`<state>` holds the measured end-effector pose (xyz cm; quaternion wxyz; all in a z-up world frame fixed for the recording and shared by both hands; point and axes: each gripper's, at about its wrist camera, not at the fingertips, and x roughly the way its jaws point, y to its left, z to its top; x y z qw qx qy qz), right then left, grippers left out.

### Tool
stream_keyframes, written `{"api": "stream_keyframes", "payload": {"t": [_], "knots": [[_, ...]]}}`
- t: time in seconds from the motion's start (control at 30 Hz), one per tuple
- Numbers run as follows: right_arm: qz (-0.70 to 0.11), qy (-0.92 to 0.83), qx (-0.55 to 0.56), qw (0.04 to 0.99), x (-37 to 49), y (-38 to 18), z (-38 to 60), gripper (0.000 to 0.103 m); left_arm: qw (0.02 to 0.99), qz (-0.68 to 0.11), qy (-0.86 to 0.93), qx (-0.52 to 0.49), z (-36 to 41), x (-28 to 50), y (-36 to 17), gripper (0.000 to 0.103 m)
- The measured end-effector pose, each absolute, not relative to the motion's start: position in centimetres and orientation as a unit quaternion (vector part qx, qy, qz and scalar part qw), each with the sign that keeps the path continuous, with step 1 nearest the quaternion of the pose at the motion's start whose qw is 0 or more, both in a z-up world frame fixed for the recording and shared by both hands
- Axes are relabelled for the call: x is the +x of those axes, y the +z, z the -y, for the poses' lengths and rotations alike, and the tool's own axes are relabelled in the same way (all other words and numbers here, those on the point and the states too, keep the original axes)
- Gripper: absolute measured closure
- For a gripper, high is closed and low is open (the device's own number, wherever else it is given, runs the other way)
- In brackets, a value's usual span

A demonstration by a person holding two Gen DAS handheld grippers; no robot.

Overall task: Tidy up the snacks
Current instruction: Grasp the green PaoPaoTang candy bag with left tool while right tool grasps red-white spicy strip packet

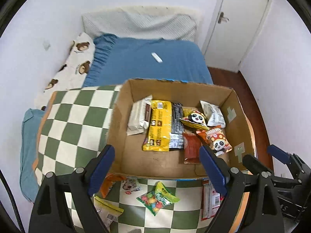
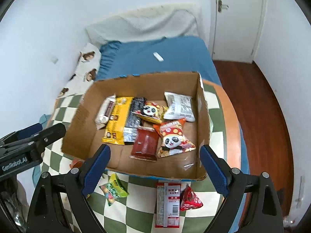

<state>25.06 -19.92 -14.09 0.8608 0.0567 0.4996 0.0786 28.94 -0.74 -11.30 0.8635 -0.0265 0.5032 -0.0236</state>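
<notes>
Nearest the lens: left gripper [image 1: 156, 166], blue-padded black jaws spread wide, nothing between them — hung over the near wall of the open brown cardboard box [image 1: 124, 114]. Right gripper [image 2: 155, 165] likewise gaped wide and empty, above the same box's near rim.

Inside the box, from nine o'clock toward three: white wrapped pack [image 1: 139, 116] against a long yellow packet [image 1: 158, 125], then a black-and-silver bar wrapper [image 1: 176, 126]. Further toward three, a yellow panda-face pouch [image 1: 195, 119] overlapping a dark red sachet [image 1: 191, 149], an orange panda pouch [image 1: 217, 139] at about four o'clock, and a white-and-grey printed bag [image 1: 213, 114] at two o'clock against the far corner.

Outside, at six o'clock on the green-and-cream checkered blanket [image 1: 77, 116]: green candy bag with coloured balls [image 1: 158, 197] lying flat, a red-and-white barcode packet [image 2: 168, 203] just beside a small red triangular pouch [image 2: 190, 198], plus an orange wrapper [image 1: 108, 184] and a yellow-edged clear bag [image 1: 106, 211] partly hidden behind the left gripper's finger [image 1: 101, 167].

At twelve o'clock, blue bedsheet [image 1: 147, 62] with a small white stick-shaped item [image 1: 156, 57] lying on it, well apart from the box.
</notes>
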Motion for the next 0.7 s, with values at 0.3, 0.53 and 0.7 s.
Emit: {"api": "stream_keyframes", "payload": {"t": [0.3, 0.53, 0.7], "knots": [[-0.549, 0.086, 0.077, 0.828, 19.4, -20.2, 20.5, 0.036, 0.793, -0.604, -0.066, 0.048, 1.0, 25.7, -21.1, 0.014], [-0.635, 0.043, 0.110, 0.763, 17.7, -29.2, 22.7, 0.035, 0.721, -0.660, -0.121, 0.172, 4.9, 24.7, -30.6, 0.014], [-0.659, 0.029, 0.103, 0.745, 17.9, -32.9, 21.8, 0.035, 0.704, -0.652, -0.163, 0.228, 7.7, 24.7, -33.2, 0.019]]}}
